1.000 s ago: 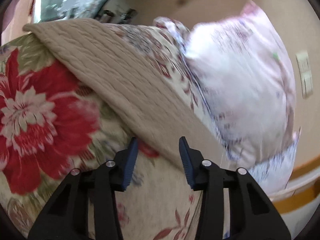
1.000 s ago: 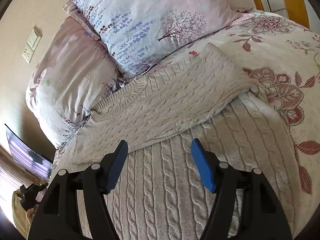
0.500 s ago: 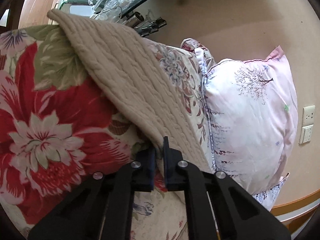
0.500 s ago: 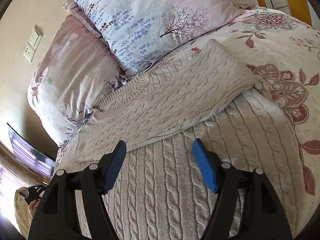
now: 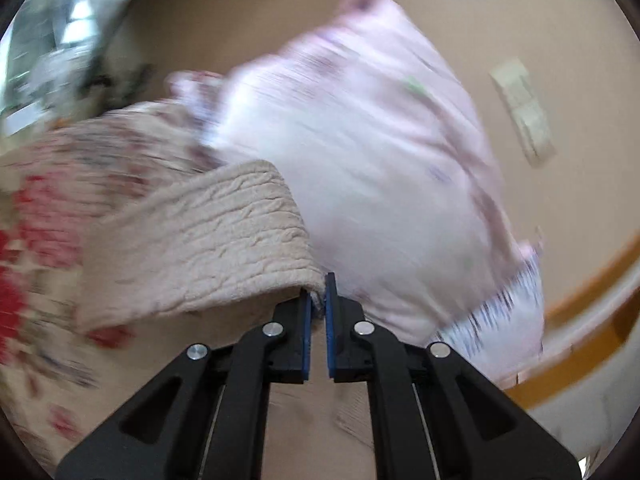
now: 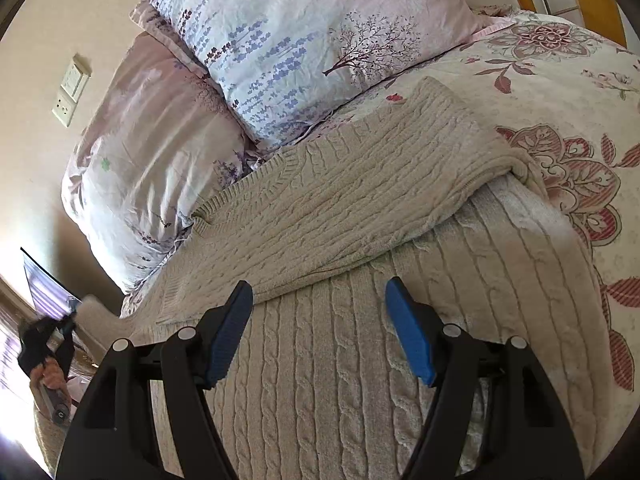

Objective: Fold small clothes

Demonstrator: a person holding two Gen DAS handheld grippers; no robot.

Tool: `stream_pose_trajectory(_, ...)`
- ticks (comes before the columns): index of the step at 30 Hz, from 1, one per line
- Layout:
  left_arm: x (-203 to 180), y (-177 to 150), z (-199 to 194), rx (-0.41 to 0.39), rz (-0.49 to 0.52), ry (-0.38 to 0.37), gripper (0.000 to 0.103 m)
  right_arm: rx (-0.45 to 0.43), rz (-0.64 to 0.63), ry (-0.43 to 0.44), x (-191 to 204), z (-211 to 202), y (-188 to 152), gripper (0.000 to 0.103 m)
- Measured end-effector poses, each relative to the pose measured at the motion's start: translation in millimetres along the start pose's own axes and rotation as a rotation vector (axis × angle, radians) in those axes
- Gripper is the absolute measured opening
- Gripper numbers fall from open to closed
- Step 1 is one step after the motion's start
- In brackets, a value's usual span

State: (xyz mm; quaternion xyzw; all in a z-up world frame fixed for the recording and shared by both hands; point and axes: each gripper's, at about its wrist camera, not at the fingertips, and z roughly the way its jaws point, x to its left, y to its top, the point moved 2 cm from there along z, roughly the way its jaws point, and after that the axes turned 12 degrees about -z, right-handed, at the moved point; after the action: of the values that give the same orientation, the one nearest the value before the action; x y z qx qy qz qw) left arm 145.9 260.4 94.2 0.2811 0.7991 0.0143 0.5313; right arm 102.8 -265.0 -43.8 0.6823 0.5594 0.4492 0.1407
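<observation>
A beige cable-knit sweater [image 6: 352, 320] lies spread on the floral bed cover, one sleeve [image 6: 360, 192] folded across its upper part. My right gripper [image 6: 320, 328] is open and empty just above the sweater's body, below the folded sleeve. My left gripper [image 5: 316, 300] is shut on an edge of the sweater's other sleeve [image 5: 208, 244] and holds it lifted off the bed; that view is motion-blurred. The left gripper also shows at the far left of the right wrist view [image 6: 44, 344].
Two pink and lilac pillows [image 6: 304, 36] lean against the beige wall at the bed's head. The floral bed cover [image 6: 560, 80] extends to the right. A wooden bed frame [image 5: 592, 280] and a wall socket [image 5: 524, 116] show behind.
My left gripper closed on the sweater's edge, then lifted and swung it up with fast motion. My right gripper stayed open, nearly still over the sweater.
</observation>
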Motion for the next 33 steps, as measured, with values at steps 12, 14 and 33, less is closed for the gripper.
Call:
stream_pose_trajectory(12, -103.5, -199.2, 141.2, 0.429, 0.369, -0.018, 0.006, 0.048, -0.081, -0.04, 5.3, -21.0, -1.3, 0.07)
stream_pose_trajectory(14, -97.7, -219.0, 152.4, 0.469, 0.408, 0.017, 0.007, 0.058, -0.103, -0.057, 6.4, -26.5, 2.2, 0.071)
stream_pose_trajectory(33, 22.6, -111.9, 106.0, 0.417, 0.123, 0.073, 0.02, 0.122, -0.92, 0.131, 224.0, 58.2, 13.0, 0.056)
